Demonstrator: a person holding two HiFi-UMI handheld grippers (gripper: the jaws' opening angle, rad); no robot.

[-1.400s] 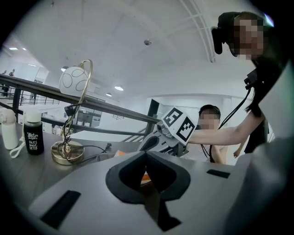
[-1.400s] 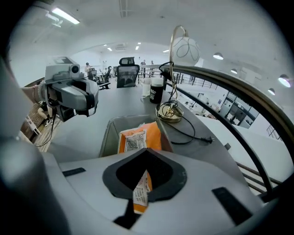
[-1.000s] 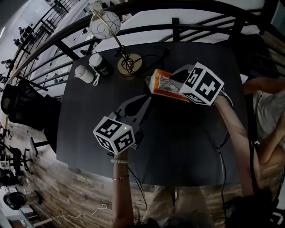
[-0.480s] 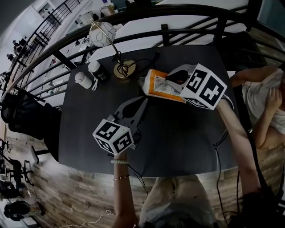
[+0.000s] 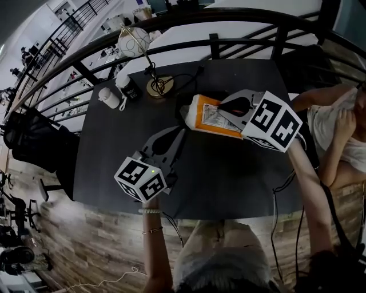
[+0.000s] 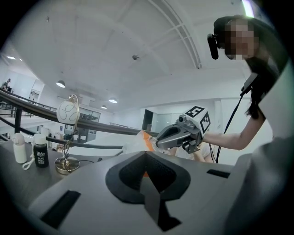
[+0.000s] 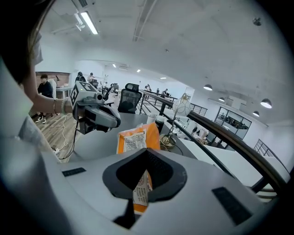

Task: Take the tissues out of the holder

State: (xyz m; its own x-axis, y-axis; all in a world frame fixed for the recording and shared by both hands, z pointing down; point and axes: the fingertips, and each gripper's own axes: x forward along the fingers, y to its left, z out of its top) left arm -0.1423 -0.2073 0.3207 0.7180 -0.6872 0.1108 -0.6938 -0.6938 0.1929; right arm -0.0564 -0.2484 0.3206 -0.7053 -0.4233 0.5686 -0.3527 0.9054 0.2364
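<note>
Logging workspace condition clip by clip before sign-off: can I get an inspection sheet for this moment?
Surface: dark table.
Job's things: orange tissue pack, held off the table; no separate holder seen.
Clutter: lamp, white bottle, dark bottle, far left corner.
Grippers: right claw shut on the tissue pack; left claw shut, empty.
Cables: lamp cord on the table; cable hanging by the right arm.
Surroundings: railing beyond the table, another person at right, chair at left.

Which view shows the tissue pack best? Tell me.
Head view: the tissue pack shows nearly whole, one end under the right tool. The right gripper view has it close but half hidden; the left gripper view catches only an orange edge.
</note>
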